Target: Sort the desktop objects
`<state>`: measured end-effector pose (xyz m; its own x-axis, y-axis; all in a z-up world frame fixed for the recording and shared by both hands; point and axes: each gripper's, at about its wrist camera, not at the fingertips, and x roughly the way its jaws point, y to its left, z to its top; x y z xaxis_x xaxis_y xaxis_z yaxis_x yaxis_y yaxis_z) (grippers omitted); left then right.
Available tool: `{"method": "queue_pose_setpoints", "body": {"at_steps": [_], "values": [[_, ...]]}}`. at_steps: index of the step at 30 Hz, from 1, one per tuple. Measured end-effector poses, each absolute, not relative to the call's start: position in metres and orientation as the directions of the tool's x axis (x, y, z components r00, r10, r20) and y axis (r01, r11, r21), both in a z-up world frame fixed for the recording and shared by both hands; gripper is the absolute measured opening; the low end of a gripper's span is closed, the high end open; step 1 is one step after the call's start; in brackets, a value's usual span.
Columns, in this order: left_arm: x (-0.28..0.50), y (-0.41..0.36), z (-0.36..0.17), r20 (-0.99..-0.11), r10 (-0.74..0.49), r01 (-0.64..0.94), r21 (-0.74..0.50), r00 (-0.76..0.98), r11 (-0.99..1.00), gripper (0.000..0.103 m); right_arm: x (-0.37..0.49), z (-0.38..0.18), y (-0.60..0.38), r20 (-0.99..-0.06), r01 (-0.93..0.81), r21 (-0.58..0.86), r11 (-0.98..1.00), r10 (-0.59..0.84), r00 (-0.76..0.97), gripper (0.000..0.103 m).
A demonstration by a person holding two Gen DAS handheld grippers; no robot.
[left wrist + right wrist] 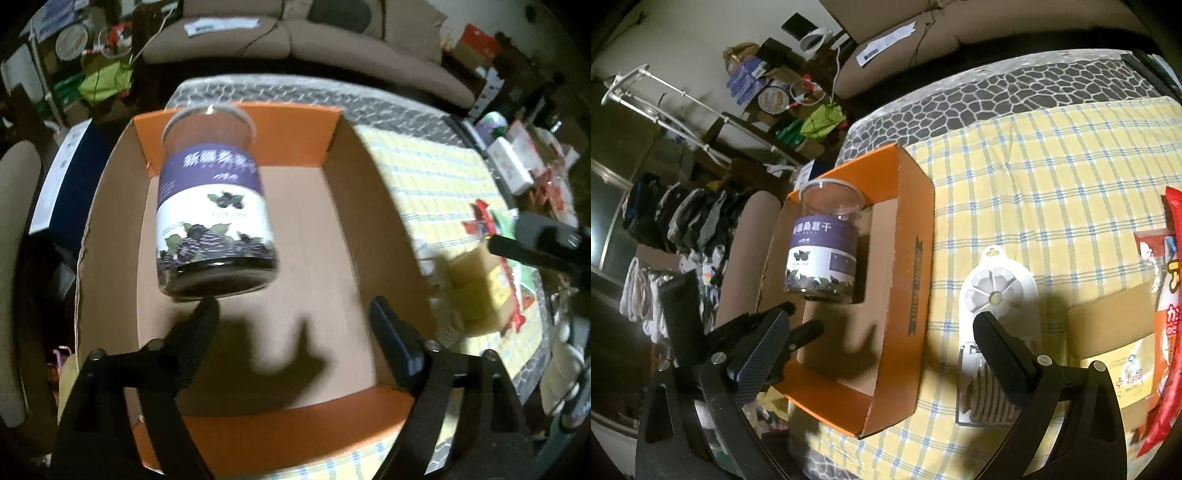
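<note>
- Jar (214,206) stands inside the box (236,122); that much looks sorted.
- Left tongs (295,314) gape empty just beside it.
- Right tongs (886,332) open, empty, above the slicer (997,295); snack bags (1171,295) remain on the surface.

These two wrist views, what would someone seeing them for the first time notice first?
The clear jar of dried mulberries with its purple label, standing in the far end of the orange cardboard tray. Next, the yellow plaid cloth beneath, with a white slicer gadget right of the tray.
</note>
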<state>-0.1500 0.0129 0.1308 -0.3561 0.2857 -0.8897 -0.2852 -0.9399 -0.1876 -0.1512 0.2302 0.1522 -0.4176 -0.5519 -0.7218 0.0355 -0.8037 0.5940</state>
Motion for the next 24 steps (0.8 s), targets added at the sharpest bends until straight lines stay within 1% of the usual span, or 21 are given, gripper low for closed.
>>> {"method": "queue_pose_setpoints", "body": {"at_steps": [5,6,13,17,21,24], "values": [[-0.122,0.037,0.147,-0.854,0.352,-0.358,-0.214,-0.383,-0.909,0.099,-0.139,0.163,0.255,-0.724,0.011,0.574,-0.819,-0.513,-0.461,0.101],[-0.118,0.041,0.148,-0.850,0.365,-0.367,-0.224,-0.381,-0.903,0.100,-0.134,0.164,0.263,-0.724,0.003,0.568,-0.823,-0.502,-0.473,0.101],[-0.080,0.074,0.149,-0.816,0.450,-0.411,-0.292,-0.364,-0.863,0.101,-0.102,0.167,0.310,-0.747,-0.068,0.517,-0.853,-0.411,-0.522,0.102],[-0.058,0.096,0.145,-0.814,0.448,-0.445,-0.268,-0.369,-0.854,0.100,-0.076,0.167,0.336,-0.774,-0.120,0.453,-0.884,-0.322,-0.544,0.102],[-0.039,0.120,0.138,-0.817,0.451,-0.479,-0.253,-0.360,-0.840,0.101,-0.052,0.163,0.358,-0.783,-0.171,0.444,-0.879,-0.288,-0.551,0.102],[-0.026,0.134,0.130,-0.816,0.442,-0.480,-0.238,-0.372,-0.844,0.101,-0.040,0.160,0.366,-0.801,-0.184,0.408,-0.894,-0.254,-0.542,0.102]]}}
